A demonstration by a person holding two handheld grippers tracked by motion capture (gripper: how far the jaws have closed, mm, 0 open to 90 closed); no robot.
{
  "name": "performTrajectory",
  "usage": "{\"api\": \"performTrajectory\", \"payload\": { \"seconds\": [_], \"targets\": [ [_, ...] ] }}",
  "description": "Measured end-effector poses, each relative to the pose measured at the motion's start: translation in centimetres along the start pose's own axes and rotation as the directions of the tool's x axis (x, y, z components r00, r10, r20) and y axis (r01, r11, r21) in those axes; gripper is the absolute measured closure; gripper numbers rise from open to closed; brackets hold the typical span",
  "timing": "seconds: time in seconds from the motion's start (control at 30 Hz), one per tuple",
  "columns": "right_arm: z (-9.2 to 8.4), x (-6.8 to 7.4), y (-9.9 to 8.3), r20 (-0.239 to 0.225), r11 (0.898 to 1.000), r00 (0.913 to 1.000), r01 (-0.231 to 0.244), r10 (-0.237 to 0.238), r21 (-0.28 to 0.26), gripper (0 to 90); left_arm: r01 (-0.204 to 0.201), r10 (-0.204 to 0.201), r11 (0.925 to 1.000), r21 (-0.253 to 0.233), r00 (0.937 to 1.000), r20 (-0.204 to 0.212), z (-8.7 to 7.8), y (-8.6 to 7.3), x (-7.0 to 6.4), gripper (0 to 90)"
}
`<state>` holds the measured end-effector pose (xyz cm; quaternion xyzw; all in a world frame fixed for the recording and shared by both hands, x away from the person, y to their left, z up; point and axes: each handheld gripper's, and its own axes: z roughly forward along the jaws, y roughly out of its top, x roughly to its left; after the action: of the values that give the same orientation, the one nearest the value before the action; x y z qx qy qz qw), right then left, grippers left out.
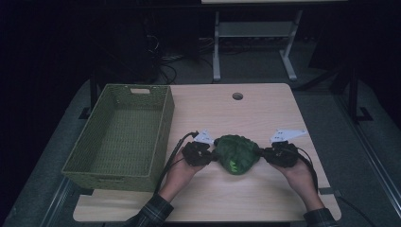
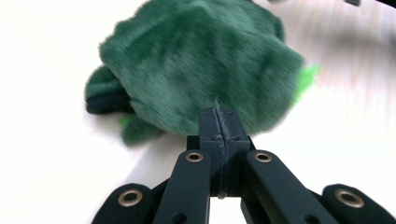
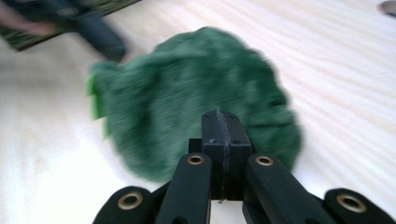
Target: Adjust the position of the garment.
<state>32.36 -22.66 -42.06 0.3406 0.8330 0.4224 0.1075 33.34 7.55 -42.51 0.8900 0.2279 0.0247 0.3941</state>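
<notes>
The fluffy green plush toy [image 1: 237,153] sits mid-table beside the woven green basket [image 1: 124,135]. It looks soft, light and squishy. The left gripper [image 1: 212,152] and right gripper [image 1: 263,152], both clenched, pinch its furry edges.

I count one green plush toy [image 1: 236,154] on the surface [image 1: 246,198]. One woven green basket [image 1: 122,135] sits at my left. I hold two grippers, one in each hand: the left gripper [image 1: 213,155] and the right gripper [image 1: 263,153]. The surface has one round hole [image 1: 237,96] near its far edge. Beyond it stands one white table frame [image 1: 255,42].
</notes>
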Motion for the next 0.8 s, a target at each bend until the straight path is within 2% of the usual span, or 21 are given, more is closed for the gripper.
{"api": "performTrajectory", "payload": {
  "seconds": [0.07, 0.17, 0.2, 0.3, 0.4, 0.5, 0.63, 0.8],
  "targets": [
    [0.3, -1.1, 0.6, 0.019, 1.0, 0.9996, -0.019, 0.019, -0.014, 90.0, -0.001, 0.001, 1.0, 0.005, 0.9997, 0.024, -0.2, -0.5, -0.7, 89.7],
    [0.8, -1.9, 1.1, 0.04, 1.0, 0.9989, -0.023, 0.023, -0.009, 90.0, -0.005, 0.005, 1.0, 0.006, 0.9993, 0.038, -0.1, -0.7, -1.2, 89.7],
    [1.1, -2.3, 1.2, 0.046, 0.999, 0.9985, -0.029, 0.03, -0.021, 90.0, -0.012, 0.012, 0.9999, 0.011, 0.999, 0.043, -0.1, -0.8, -1.4, 89.7],
    [2.2, -3.4, 1.7, 0.067, 0.999, 0.9967, -0.045, 0.046, -0.009, 90.0, -0.018, 0.017, 0.9998, 0.012, 0.9978, 0.064, 0.3, -1.0, -1.9, 89.7],
    [3.3, -4.7, 1.8, 0.085, 0.996, 0.9929, -0.081, 0.083, -0.03, 90.0, -0.021, 0.02, 0.9997, 0.015, 0.997, 0.074, 0.9, -1.1, -2.2, 89.6],
    [4.1, -5.2, 1.5, 0.088, 0.995, 0.9915, -0.094, 0.095, -0.016, 90.0, -0.024, 0.022, 0.9994, 0.026, 0.9968, 0.077, 1.3, -1.2, -2.3, 89.7],
    [5.6, -5.8, 0.8, 0.083, 0.993, 0.99, -0.117, 0.114, 0.034, 90.0, -0.036, 0.033, 0.9987, 0.037, 0.9967, 0.075, 2.1, -1.2, -2.4, 89.7],
    [6.9, -5.7, 0.4, 0.061, 0.99, 0.9922, -0.114, 0.109, 0.082, 90.0, -0.057, 0.053, 0.997, 0.053, 0.9968, 0.059, 3.2, -1.2, -2.3, 89.7]
  ]
}}
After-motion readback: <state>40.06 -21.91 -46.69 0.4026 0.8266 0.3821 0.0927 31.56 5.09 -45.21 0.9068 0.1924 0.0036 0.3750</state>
